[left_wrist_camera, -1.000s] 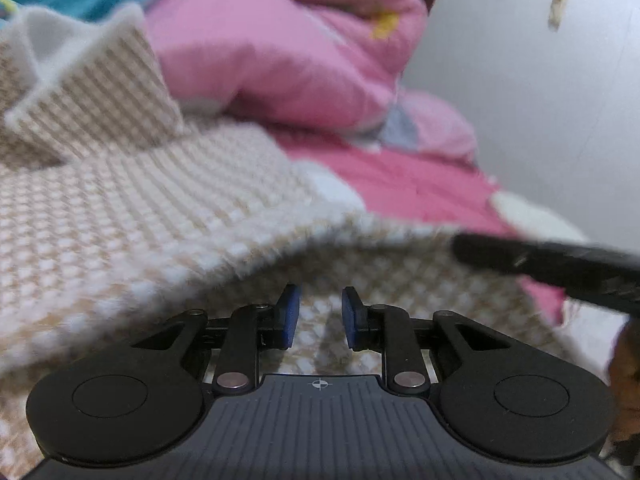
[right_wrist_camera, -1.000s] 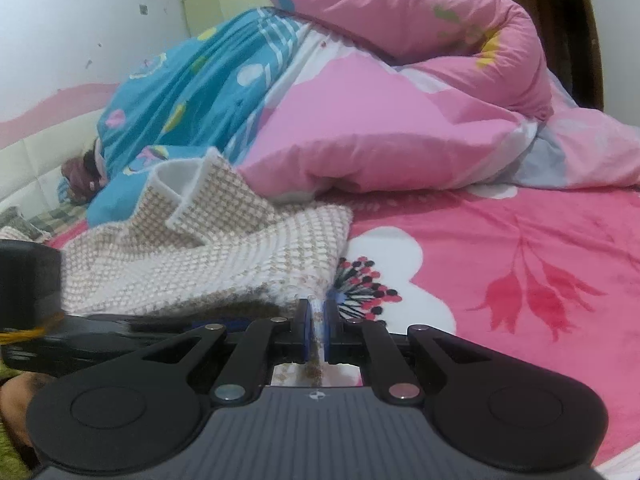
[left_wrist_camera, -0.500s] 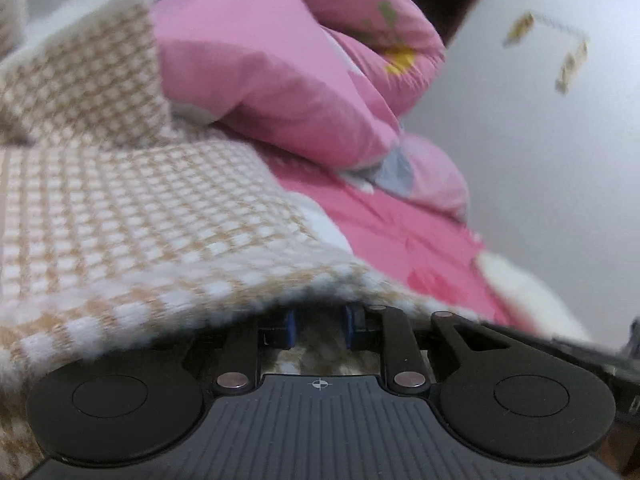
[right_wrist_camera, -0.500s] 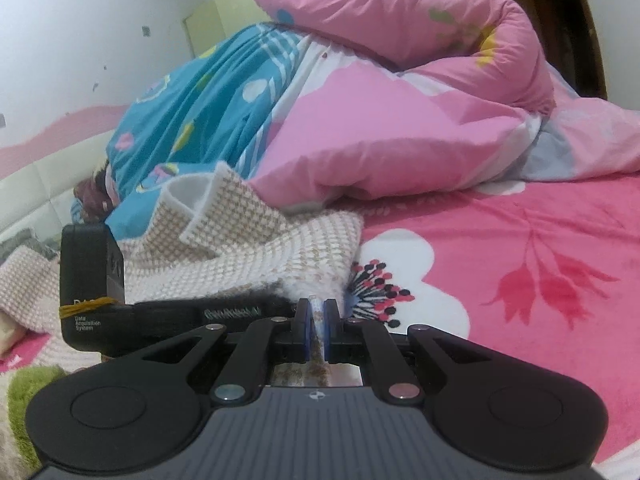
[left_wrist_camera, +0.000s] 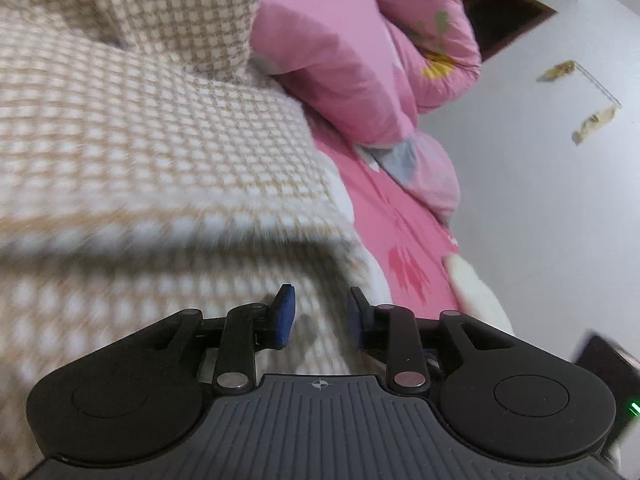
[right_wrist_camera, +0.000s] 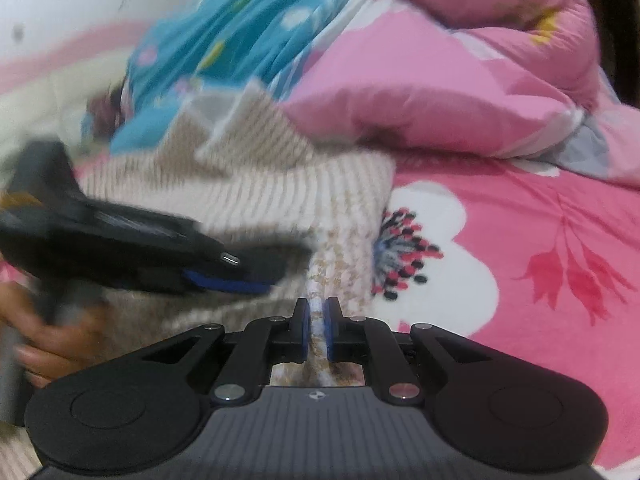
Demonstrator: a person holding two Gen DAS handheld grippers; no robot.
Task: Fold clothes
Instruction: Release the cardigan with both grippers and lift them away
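Right gripper point(right_wrist_camera: 318, 330) pinching hem of beige-and-white checked woven garment point(right_wrist_camera: 288, 196); at nine o'clock, left gripper point(left_wrist_camera: 320, 316) spread open, holding nothing.

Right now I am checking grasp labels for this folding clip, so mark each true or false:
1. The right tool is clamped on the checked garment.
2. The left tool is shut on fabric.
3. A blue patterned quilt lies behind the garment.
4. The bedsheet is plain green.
1. True: the right tool pinches an edge of the checked garment.
2. False: the left tool is open, with fabric beneath its pads, ungripped.
3. True: the blue patterned quilt sits behind it.
4. False: the bedsheet is pink with flowers.
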